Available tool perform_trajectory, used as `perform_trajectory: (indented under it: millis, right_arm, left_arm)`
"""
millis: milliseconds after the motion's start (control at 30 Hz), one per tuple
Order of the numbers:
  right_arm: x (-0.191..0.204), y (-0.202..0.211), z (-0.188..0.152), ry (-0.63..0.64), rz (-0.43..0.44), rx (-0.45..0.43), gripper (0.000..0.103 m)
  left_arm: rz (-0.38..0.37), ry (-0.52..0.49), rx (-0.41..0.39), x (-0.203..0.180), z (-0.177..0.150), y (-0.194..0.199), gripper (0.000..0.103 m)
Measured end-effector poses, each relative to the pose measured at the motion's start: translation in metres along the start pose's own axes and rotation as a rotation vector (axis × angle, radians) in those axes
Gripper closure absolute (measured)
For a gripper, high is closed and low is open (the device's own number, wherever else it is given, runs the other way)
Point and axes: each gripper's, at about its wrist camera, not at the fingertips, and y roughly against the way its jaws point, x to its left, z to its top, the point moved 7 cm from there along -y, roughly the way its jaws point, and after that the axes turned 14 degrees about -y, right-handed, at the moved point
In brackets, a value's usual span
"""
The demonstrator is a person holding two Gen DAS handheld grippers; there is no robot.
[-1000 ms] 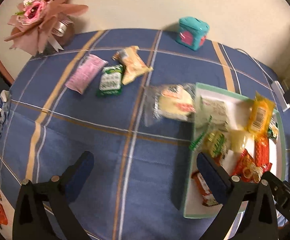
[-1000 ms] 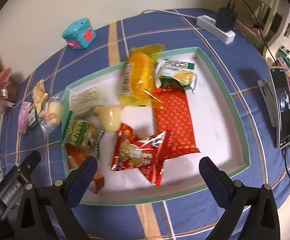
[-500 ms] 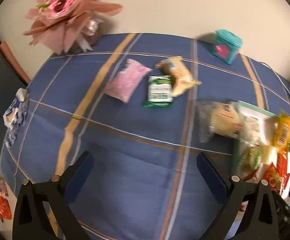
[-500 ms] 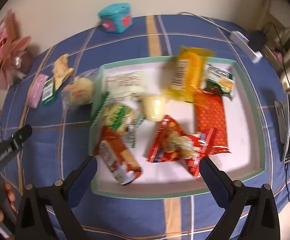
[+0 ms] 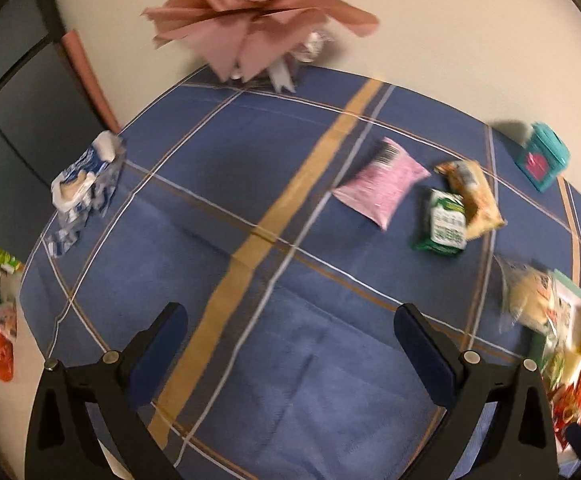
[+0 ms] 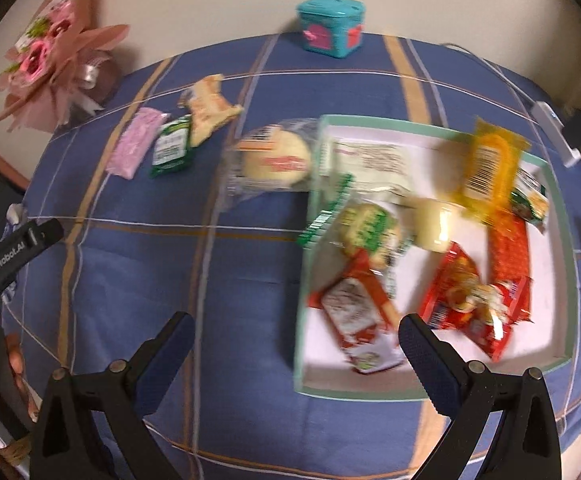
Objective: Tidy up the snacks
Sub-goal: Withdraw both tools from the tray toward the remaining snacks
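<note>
Four snacks loose: pink pack (image 5: 382,182), green pack (image 5: 444,226), tan pack (image 5: 476,200), bun (image 6: 272,160), all ahead of both grippers.
Tray (image 6: 422,392): holds the sorted snacks, before the right gripper (image 6: 296,346).
Left gripper (image 5: 290,330): spread wide, empty, probably readied for a pick.
Right gripper: likewise released.

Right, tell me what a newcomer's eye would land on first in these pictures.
Most striking is the white tray with a green rim on the right of the blue plaid tablecloth, heaped with red, yellow and green snack packets. Next comes the pink flower bouquet against the wall at the far edge. Then the teal box at the back and the pink packet lying loose on the cloth.
</note>
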Motion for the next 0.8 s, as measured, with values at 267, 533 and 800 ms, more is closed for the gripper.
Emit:
perform_trajectory:
  millis: [267, 533, 800]
  right_arm:
    - [0.034, -0.012, 0.006, 0.038, 0.055, -0.014, 0.0]
    - [0.038, -0.005, 0.042, -0.008, 0.107, -0.132, 0.0]
    - [0.019, -0.009, 0.074, -0.09, 0.118, -0.164, 0.0]
  left_arm:
    - [-0.004, 0.032, 0.011, 0.01, 0.001, -0.009, 0.0]
    - [-0.022, 0.031, -0.013, 0.001, 0.017, -0.013, 0.0]
    - [-0.112, 0.076, -0.137, -0.008, 0.041, -0.012, 0.0]
